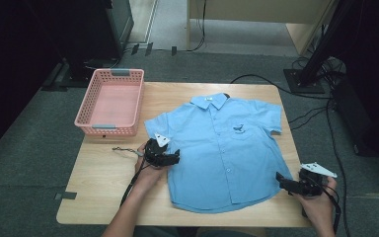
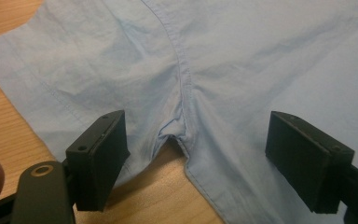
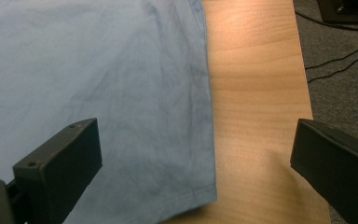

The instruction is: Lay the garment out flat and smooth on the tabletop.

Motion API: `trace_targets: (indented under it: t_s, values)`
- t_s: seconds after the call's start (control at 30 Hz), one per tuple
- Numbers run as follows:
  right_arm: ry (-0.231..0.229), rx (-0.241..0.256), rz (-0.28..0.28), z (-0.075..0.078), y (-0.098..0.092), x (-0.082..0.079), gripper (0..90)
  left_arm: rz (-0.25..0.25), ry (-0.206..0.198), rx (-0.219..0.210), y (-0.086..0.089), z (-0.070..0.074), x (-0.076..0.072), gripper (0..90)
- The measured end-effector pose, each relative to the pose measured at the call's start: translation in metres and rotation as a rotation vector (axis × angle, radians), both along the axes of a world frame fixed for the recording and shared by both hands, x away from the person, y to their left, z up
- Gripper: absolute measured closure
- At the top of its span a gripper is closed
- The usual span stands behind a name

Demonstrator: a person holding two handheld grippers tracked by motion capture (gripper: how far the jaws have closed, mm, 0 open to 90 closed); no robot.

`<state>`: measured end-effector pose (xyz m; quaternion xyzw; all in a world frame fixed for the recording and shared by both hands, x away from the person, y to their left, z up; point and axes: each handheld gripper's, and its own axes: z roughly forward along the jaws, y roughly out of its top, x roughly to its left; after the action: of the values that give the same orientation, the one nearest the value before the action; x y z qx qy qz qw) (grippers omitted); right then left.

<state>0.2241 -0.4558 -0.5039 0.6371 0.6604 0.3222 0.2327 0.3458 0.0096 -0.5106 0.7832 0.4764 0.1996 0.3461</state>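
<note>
Light blue short-sleeved shirt [image 1: 222, 148], lying flat and face up on the tabletop [image 1: 103, 182], buttoned, collar away from me and hem toward me. No fold is visible in it yet, so I judge the work, which looks like folding the shirt, to be at its very start: the spreading appears done, and every fold remains, as may a final placing.

Left gripper [image 1: 164, 158]: I hold it at the shirt's left underarm. In the left gripper view the notch where sleeve [image 2: 74, 79] meets side seam [image 2: 182, 70] lies straight ahead, centred between the two jaws, which stand wide apart and hold nothing. The cloth sits just beyond the jaw tips; I cannot tell whether they touch it.

Right gripper [image 1: 288, 185]: I hold it just beside the shirt's lower right corner. In the right gripper view the hem corner [image 3: 200, 196] lies between the jaws, nearer the left one, with bare wood ahead of the right one. These jaws too are fully spread and empty.

Pink basket [image 1: 109, 101]: empty, standing on the far left corner of the tabletop, beyond the left gripper and well apart from the right one, with a narrow strip of wood between it and the shirt's sleeve. It may be the shirt's destination, though that is only my guess.
</note>
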Motion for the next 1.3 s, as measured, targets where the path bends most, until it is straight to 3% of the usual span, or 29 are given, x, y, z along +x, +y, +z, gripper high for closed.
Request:
trace_targets:
  t_s: [0.33, 0.4, 0.6, 0.67, 0.83, 1.3]
  values:
    - [0.016, -0.047, 0.011, -0.006, 0.003, -0.008, 1.2, 0.0, 0.001, 0.001, 0.0, 0.0, 0.0, 21.4]
    - [0.027, -0.089, 0.022, -0.007, 0.005, -0.008, 1.1, 0.0, 0.001, 0.0, 0.0, 0.0, 0.0, 21.4]
    - [0.027, -0.089, 0.023, -0.007, 0.006, -0.008, 1.1, 0.001, 0.005, 0.002, 0.001, 0.0, 0.0, 18.7]
    - [0.027, -0.089, 0.023, -0.007, 0.006, -0.008, 1.1, -0.017, 0.018, 0.005, 0.0, 0.0, 0.0, 8.9]
    - [0.027, -0.089, 0.022, -0.007, 0.006, -0.008, 1.1, -0.018, 0.023, -0.021, 0.003, 0.002, 0.001, 2.8]
    - [0.027, -0.088, 0.022, -0.007, 0.006, -0.008, 1.1, -0.016, -0.022, -0.055, 0.016, 0.026, -0.005, 0.0]
